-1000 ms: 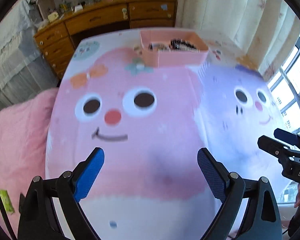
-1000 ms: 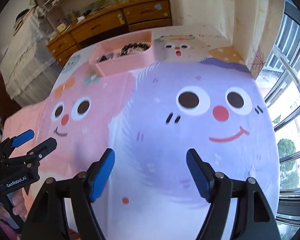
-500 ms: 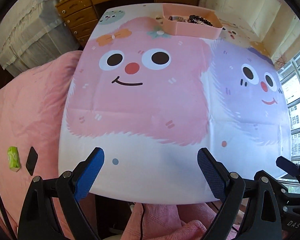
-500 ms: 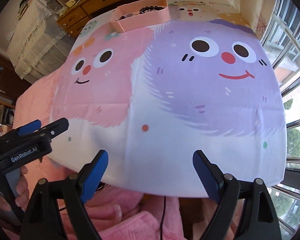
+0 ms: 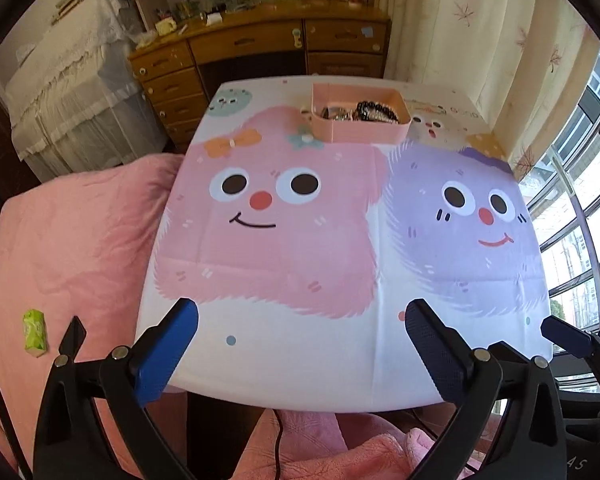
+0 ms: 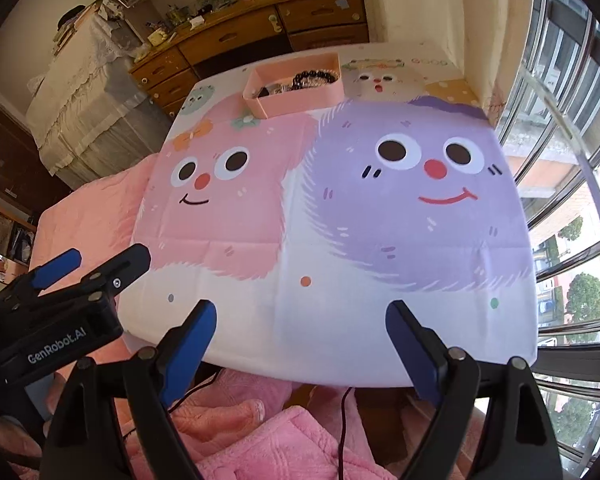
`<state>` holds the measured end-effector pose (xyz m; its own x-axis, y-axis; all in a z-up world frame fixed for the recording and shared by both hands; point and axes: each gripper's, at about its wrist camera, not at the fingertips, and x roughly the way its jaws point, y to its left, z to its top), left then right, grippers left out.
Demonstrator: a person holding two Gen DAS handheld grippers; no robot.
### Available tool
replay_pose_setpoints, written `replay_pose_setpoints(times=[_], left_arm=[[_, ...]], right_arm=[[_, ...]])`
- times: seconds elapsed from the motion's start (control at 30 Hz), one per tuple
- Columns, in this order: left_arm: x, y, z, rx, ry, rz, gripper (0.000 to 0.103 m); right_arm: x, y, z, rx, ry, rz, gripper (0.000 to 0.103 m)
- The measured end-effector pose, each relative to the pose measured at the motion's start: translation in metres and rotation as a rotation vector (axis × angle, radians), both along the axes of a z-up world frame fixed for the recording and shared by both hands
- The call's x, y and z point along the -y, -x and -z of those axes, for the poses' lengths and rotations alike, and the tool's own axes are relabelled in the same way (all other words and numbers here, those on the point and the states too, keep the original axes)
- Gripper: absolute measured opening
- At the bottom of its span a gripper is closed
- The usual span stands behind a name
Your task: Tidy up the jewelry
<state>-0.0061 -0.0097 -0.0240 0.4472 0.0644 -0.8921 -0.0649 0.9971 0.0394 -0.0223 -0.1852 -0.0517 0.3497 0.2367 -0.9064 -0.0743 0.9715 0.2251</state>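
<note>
Jewelry point(image 5: 360, 113) fills the pink tray point(image 5: 364, 130) lying crosswise at the table's point(image 5: 300, 360) far edge; both hand-held grippers gape empty.

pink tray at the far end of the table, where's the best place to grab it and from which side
Probably the near long wall of the pink tray, taken from above and from the front. That rim is straight, thin and bare; the black bead bracelet and other jewelry lie behind it, so one finger would slip just inside the wall. Both the left gripper and the right gripper are open and empty.
</note>
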Motion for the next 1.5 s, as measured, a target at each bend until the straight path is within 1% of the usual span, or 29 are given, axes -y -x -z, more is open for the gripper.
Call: replay_pose_setpoints(times=[0.13,0.23,0.47,0.93,1.5], left_arm=[[0.006,0.003,-0.007,0.028,-0.002,0.012,0.102],[0.008,0.005,-0.008,0.038,0.000,0.019,0.102],[0.009,0.008,-0.009,0.045,0.019,0.030,0.102],[0.011,0.005,-0.013,0.060,0.024,0.035,0.102],[0.015,0.003,-0.011,0.054,0.022,0.045,0.102]], right_arm=[[-0.001,0.004,-0.006,0.030,0.013,-0.006,0.088],[0.001,0.008,-0.010,0.053,0.026,-0.002,0.090],[0.005,0.011,-0.011,0.063,0.034,0.020,0.096],[0.008,0.011,-0.015,0.083,0.033,0.017,0.096],[0.011,0.007,-0.012,0.070,0.037,0.017,0.097]])
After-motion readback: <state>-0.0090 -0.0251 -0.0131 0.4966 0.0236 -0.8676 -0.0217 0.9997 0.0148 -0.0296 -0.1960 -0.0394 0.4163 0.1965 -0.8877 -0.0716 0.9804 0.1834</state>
